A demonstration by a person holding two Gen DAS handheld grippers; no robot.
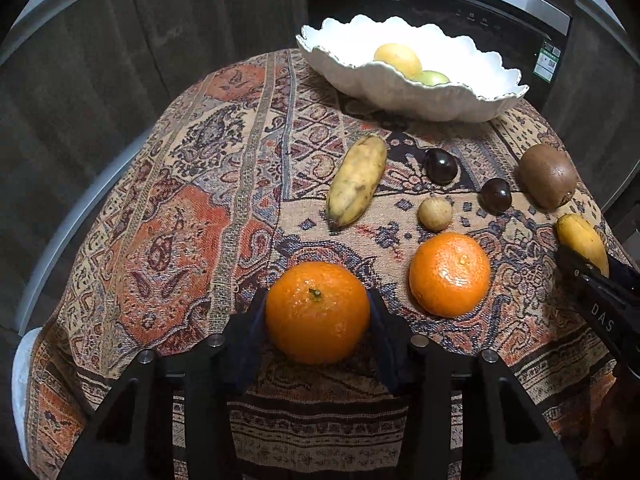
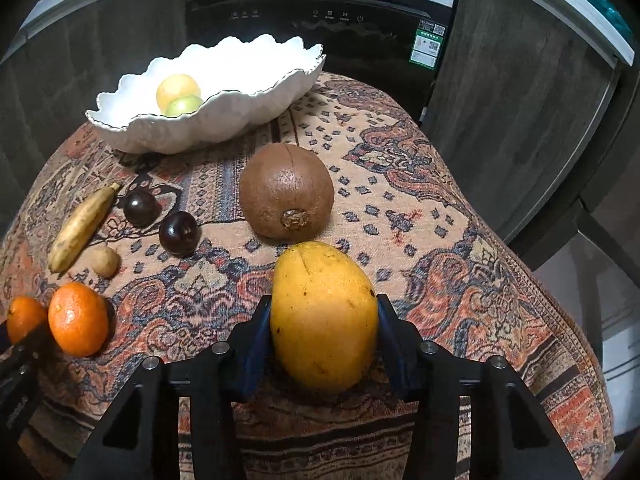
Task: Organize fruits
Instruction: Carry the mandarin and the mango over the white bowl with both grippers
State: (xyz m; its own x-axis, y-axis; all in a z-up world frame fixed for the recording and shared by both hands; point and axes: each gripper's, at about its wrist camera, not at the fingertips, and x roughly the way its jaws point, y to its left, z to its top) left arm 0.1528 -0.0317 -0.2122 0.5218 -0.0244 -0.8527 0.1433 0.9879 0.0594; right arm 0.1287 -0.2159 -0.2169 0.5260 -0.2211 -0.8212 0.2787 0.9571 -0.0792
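My left gripper (image 1: 318,312) is shut on an orange (image 1: 317,311) near the table's front edge. My right gripper (image 2: 324,320) is shut on a yellow mango (image 2: 324,316); it also shows at the right of the left wrist view (image 1: 582,242). A white scalloped bowl (image 1: 436,100) at the back holds a yellow fruit (image 1: 398,57) and a green fruit (image 1: 434,77). On the cloth lie a second orange (image 1: 449,274), a banana (image 1: 357,180), a kiwi (image 2: 286,191), two dark plums (image 1: 440,166) (image 1: 495,195) and a small tan fruit (image 1: 435,213).
The round table is covered by a patterned cloth (image 1: 180,220) that drops off at the edges. A dark appliance front (image 2: 320,20) and wood cabinet doors (image 2: 520,120) stand behind the table.
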